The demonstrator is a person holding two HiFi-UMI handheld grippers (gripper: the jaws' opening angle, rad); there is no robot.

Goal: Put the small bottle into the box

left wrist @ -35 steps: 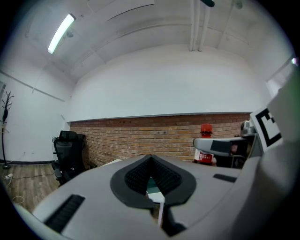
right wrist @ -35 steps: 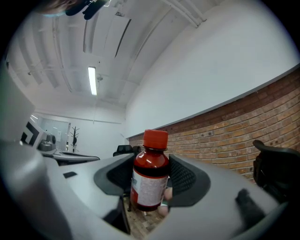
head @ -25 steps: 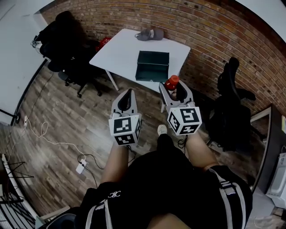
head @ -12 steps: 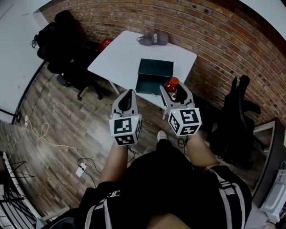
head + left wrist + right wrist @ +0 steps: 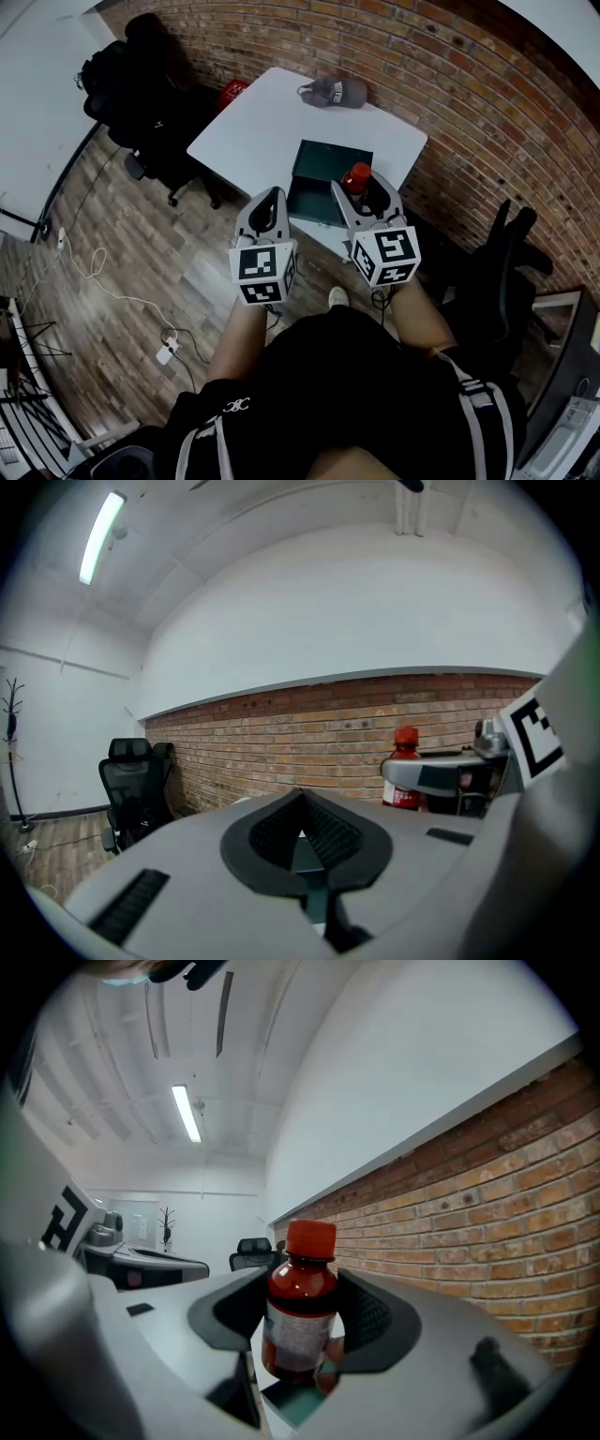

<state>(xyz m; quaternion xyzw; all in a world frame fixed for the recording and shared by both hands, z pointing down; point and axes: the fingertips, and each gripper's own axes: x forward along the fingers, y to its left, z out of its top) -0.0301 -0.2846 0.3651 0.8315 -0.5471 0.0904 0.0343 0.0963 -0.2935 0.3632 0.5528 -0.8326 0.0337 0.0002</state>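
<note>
A small dark red bottle with a red cap stands upright between the jaws of my right gripper, which is shut on it. In the right gripper view the bottle fills the middle, pinched by both pads. The dark green open box lies on the white table, just beyond and under the gripper tips. My left gripper hovers beside it at the table's near edge, jaws closed together on nothing; its own view shows the bottle off to the right.
A grey cap lies at the table's far edge by the brick wall. Black office chairs stand left of the table, another chair to the right. Cables trail on the wooden floor.
The table and box have drawn nearer and now lie right under the gripper tips. Both grippers keep their pose, the right one holding the bottle throughout.
</note>
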